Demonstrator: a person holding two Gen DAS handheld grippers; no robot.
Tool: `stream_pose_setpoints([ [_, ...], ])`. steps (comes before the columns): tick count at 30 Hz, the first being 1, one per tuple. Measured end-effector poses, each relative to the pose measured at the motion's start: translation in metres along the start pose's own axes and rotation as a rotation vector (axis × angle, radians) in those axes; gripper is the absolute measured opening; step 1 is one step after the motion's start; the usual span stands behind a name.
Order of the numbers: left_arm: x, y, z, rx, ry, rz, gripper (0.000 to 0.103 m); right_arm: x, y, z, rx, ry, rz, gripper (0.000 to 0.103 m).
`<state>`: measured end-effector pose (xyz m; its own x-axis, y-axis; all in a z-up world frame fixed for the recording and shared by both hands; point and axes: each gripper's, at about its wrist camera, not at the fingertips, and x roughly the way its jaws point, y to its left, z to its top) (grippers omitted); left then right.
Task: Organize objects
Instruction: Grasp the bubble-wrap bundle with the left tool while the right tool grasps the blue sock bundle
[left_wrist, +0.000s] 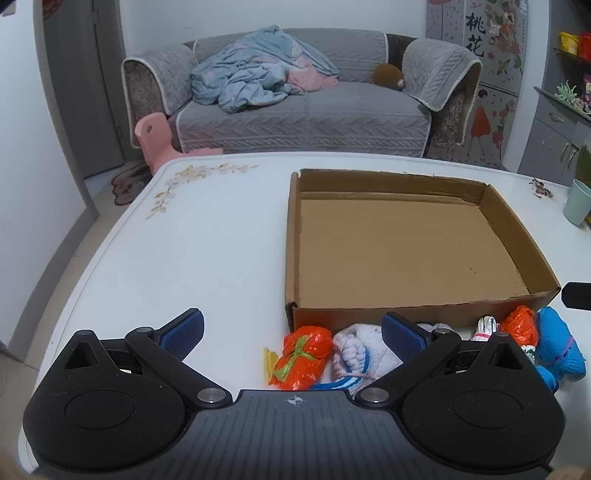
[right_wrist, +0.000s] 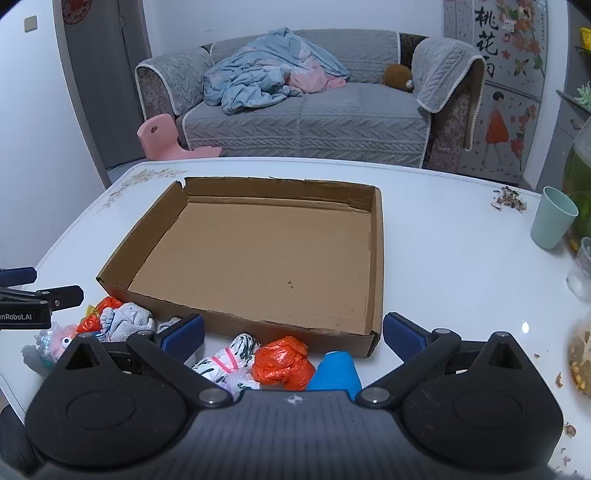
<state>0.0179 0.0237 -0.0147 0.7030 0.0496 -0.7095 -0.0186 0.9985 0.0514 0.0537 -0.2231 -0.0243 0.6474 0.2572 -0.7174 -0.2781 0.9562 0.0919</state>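
Left wrist view shows the left claw (left_wrist: 291, 334) spread wide with nothing between its pads, hanging over a row of small bundles on the white counter (left_wrist: 192, 251); the right claw (right_wrist: 293, 334) is likewise spread and empty above the same row. The bundles lie just in front of the near wall of the empty cardboard box (right_wrist: 258, 251), some touching it: an orange plastic-wrapped bundle (left_wrist: 301, 356), a white knitted roll (left_wrist: 360, 354), a black-and-white tied bundle (right_wrist: 231, 358), a second orange bundle (right_wrist: 282, 360) and a blue knitted piece (right_wrist: 336, 371). All look light and soft, likely to squash rather than break; the plastic wrap may prove slippery, so a pinch across the thick middle, near the tie, seems safest; the knits should grip well anywhere. The counter is smooth and glossy, so a nudged bundle could slide. A pale green cup (right_wrist: 552, 218) and scattered crumbs sit to the right, well apart from the box. Beyond stands a grey sofa (right_wrist: 306, 110) with a heaped blue blanket (right_wrist: 258, 77).
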Motion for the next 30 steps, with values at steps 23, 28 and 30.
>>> stream_pose_setpoints([
  [23, -0.012, 0.041, -0.032, -0.049, 0.011, 0.039, 0.103, -0.002, -0.005, -0.013, -0.086, 0.041, -0.005, 0.102],
  [28, -0.018, 0.071, -0.063, -0.119, 0.032, 0.091, 0.103, 0.001, -0.014, -0.027, -0.114, 0.067, 0.006, 0.102],
  [30, -0.016, 0.080, -0.072, -0.157, 0.052, 0.090, 0.103, 0.004, -0.019, -0.033, -0.120, 0.079, 0.010, 0.102],
])
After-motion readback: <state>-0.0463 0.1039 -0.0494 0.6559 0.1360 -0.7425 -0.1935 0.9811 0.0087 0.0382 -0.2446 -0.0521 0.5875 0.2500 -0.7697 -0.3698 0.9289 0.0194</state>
